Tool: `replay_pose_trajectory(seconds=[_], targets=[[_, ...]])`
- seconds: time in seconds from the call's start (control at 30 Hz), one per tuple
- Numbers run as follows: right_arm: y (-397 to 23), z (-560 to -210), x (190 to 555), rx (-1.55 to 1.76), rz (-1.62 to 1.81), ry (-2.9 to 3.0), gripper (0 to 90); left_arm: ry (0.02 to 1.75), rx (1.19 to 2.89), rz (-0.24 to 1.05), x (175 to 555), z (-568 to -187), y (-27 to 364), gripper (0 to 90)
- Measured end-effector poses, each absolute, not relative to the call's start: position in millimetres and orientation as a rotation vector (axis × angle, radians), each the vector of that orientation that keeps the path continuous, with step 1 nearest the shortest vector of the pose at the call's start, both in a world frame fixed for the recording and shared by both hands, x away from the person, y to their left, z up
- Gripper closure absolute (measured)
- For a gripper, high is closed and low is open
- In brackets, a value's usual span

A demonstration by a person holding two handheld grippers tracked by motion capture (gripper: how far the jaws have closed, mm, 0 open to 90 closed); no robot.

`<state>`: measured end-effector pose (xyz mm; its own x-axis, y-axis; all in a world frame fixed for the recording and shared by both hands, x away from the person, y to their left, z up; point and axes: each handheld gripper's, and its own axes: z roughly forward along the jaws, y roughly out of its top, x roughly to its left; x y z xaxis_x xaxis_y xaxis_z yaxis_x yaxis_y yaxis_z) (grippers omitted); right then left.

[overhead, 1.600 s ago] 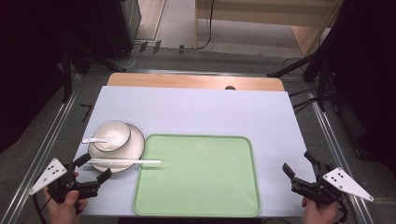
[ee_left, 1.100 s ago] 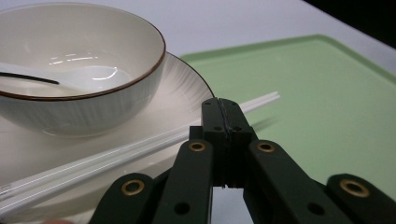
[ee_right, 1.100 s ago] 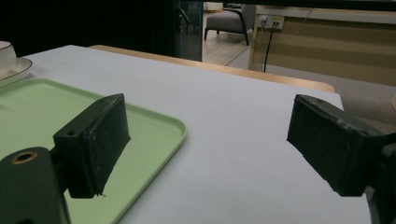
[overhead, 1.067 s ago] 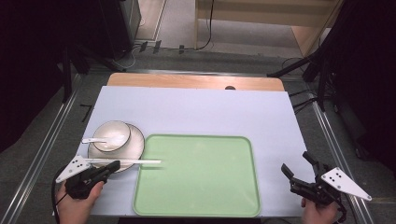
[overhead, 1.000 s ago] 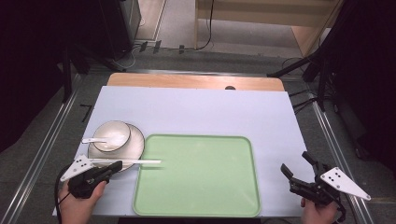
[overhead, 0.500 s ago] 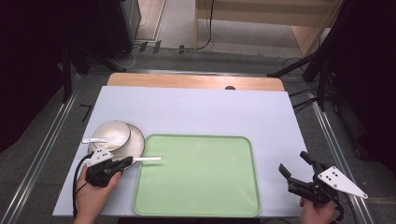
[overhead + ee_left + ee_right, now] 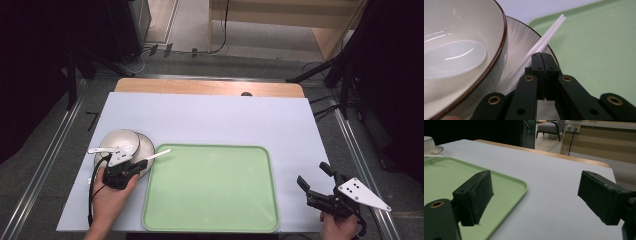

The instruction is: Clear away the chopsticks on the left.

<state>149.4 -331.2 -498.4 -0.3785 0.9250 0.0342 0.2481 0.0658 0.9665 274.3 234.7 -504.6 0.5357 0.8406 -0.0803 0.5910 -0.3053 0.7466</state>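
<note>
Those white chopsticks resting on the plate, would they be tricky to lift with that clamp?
Probably. The chopsticks look thin, smooth and glossy, so they may slip or scissor apart. They seem stiff and light. Lying across the plate rim beside the bowl, they could roll when nudged.

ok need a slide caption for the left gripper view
Left gripper shut on white chopsticks resting across a plate, beside a bowl holding a white spoon, green tray behind.

We see a glossy, glazed ceramic bowl (image 7: pixel 461 50) on a plate (image 7: pixel 524 35) with fine ribbing, smooth white plastic-looking chopsticks (image 7: pixel 541 43), a matt green tray (image 7: pixel 215 195), and a smooth matt pale table (image 7: pixel 210 120) with a wood-grain far edge.
</note>
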Motion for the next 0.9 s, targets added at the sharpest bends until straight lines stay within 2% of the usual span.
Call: replay_pose_trajectory(seconds=[0.2,0.33,0.43,0.6,0.9], targets=[[-332,-499,150,1.182,1.347,1.707,12.9,1.201,2.039,0.453,282,-506,227,89.4],[-331,-499,150,1.179,1.346,1.714,12.9,1.182,2.036,0.447,280,-505,227,85.4],[-331,-499,150,1.175,1.347,1.716,12.9,1.141,2.019,0.418,273,-499,235,78.9],[-331,-499,149,1.166,1.353,1.719,13.0,1.065,2.009,0.376,251,-486,261,73.5],[-329,-498,151,1.161,1.353,1.722,13.0,1.068,2.068,0.465,237,-482,287,72.3]])
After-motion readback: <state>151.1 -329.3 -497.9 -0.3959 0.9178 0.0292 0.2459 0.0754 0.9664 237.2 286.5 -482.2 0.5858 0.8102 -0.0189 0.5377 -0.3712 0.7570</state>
